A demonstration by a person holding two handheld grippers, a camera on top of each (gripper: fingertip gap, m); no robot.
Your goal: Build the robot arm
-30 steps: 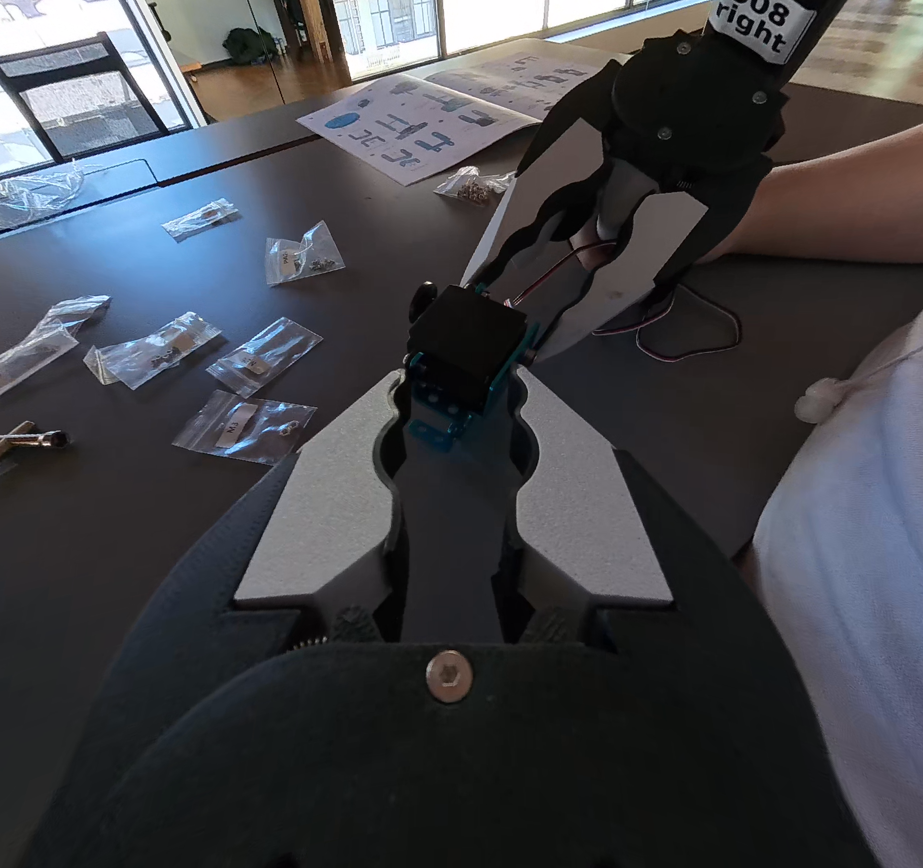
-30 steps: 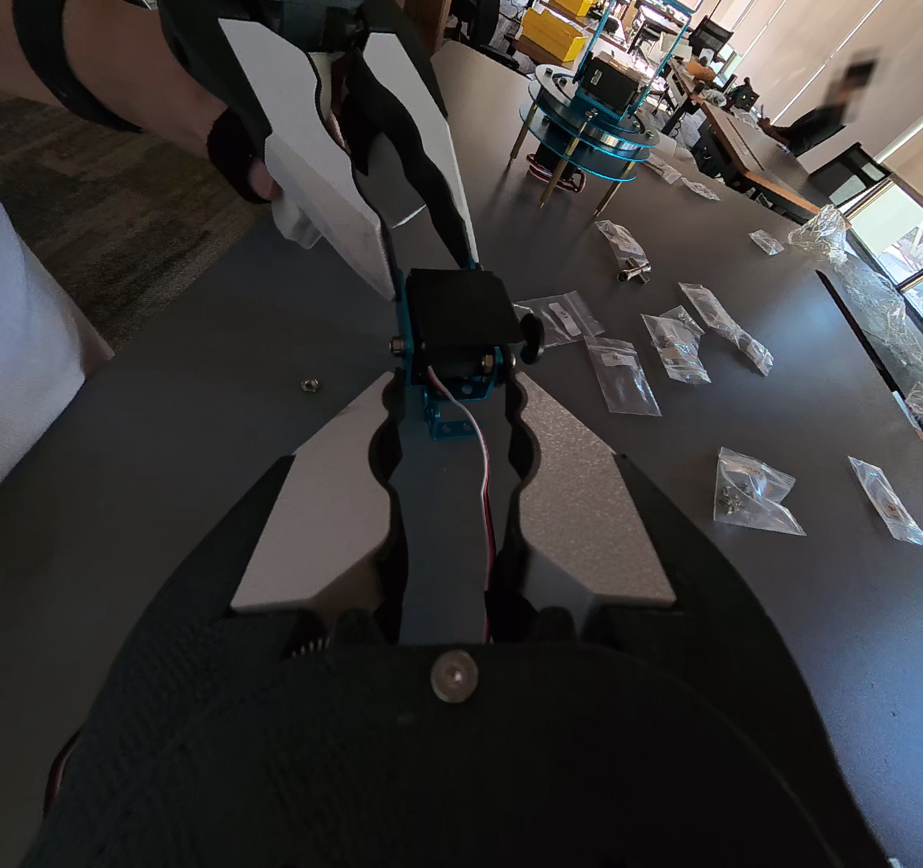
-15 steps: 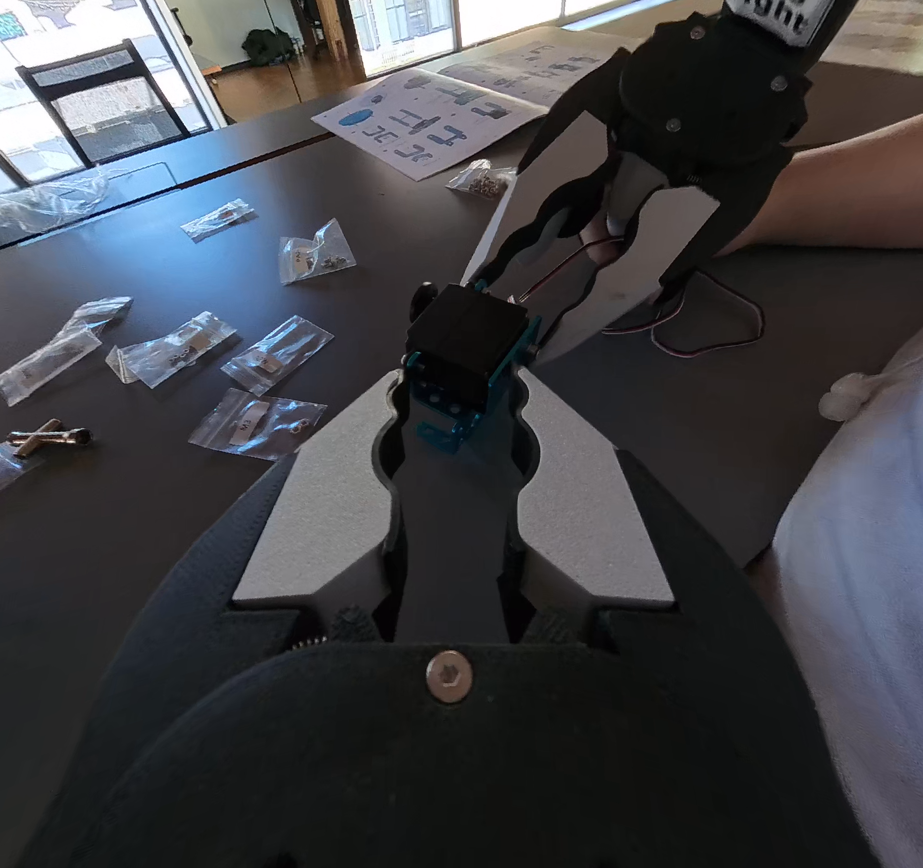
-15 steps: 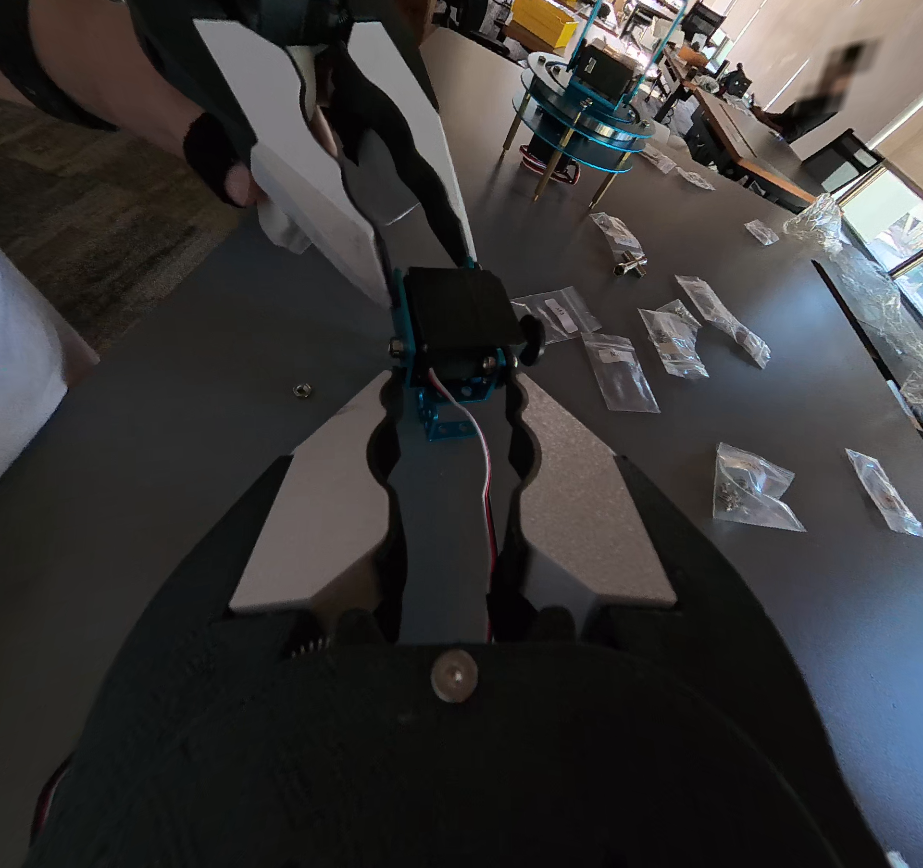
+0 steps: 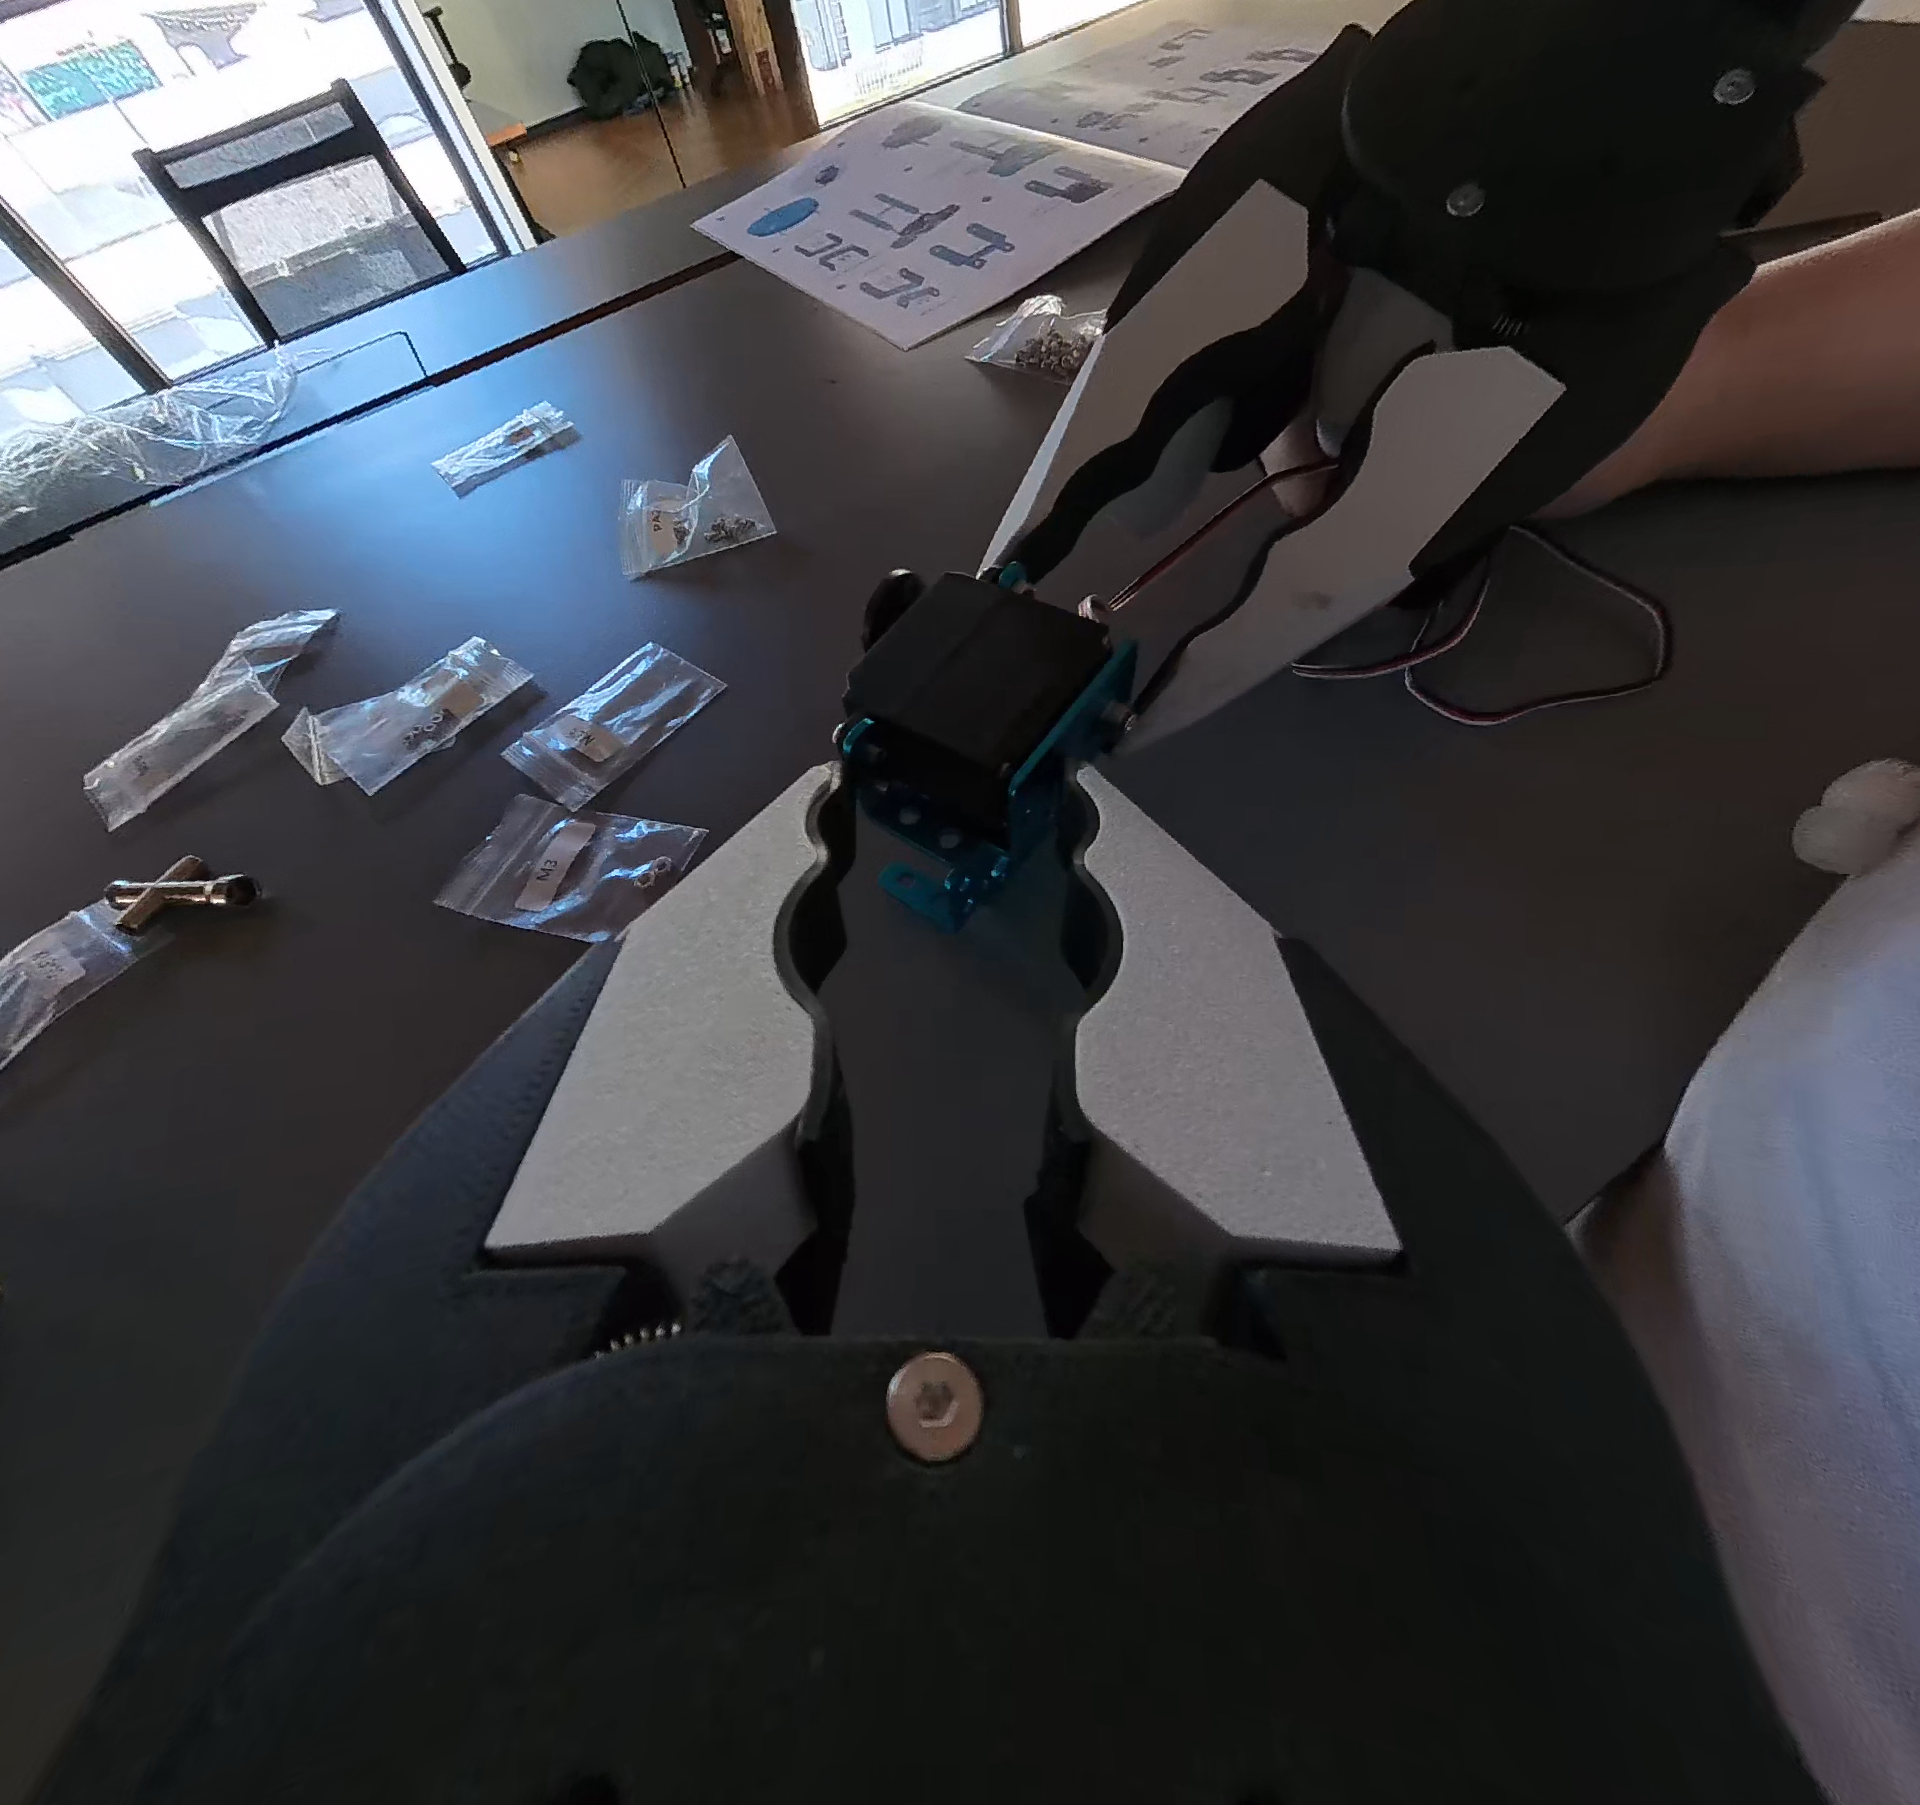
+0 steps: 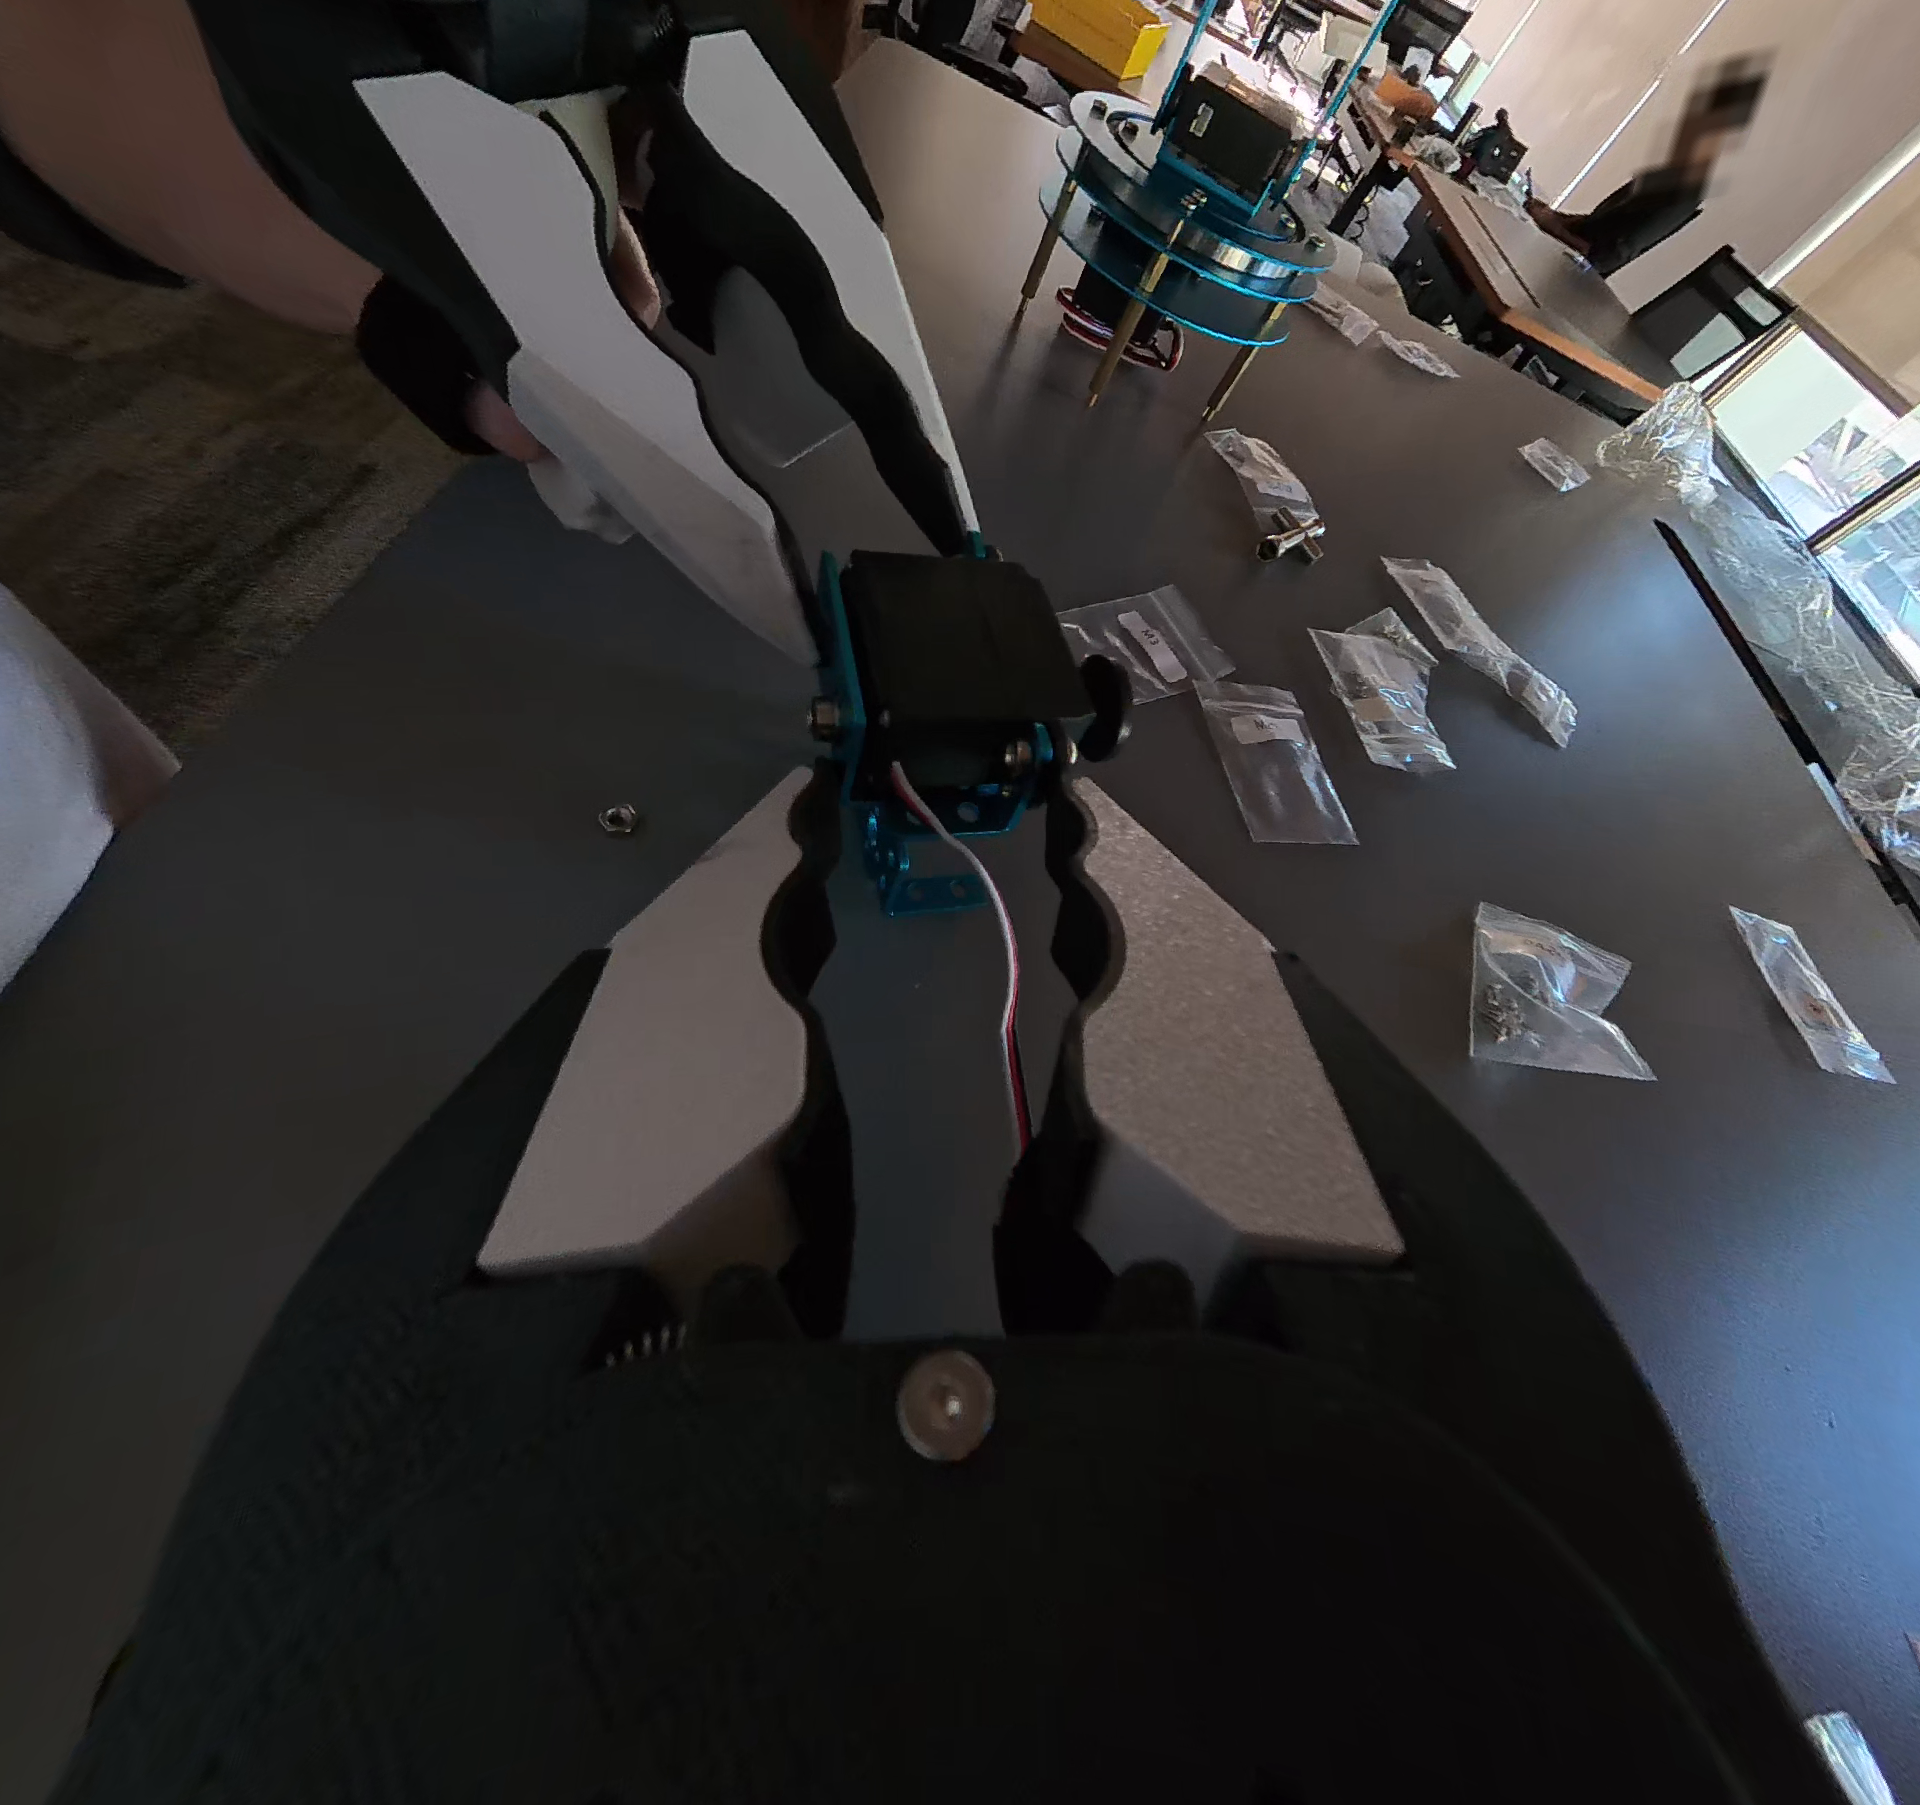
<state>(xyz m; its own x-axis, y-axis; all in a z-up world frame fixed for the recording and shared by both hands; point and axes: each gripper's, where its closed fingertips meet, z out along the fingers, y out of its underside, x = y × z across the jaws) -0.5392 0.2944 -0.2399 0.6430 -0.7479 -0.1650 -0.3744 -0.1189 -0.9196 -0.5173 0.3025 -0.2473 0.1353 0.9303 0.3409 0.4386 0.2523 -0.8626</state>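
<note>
Black servo (image 5: 977,685) unmoved between tools.

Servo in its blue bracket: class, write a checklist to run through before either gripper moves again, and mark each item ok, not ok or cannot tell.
1. Left gripper shut on servo: ok.
2. Right gripper shut on the servo's other end: ok.
3. Cable unpinched: cannot tell; it runs back between the right gripper's fingers.
4. Bracket screws tight: cannot tell.
5. Loose nut clear of both grippers: ok, on the table beside them.
6. Bags clear of the servo: ok, off to one side.
</note>
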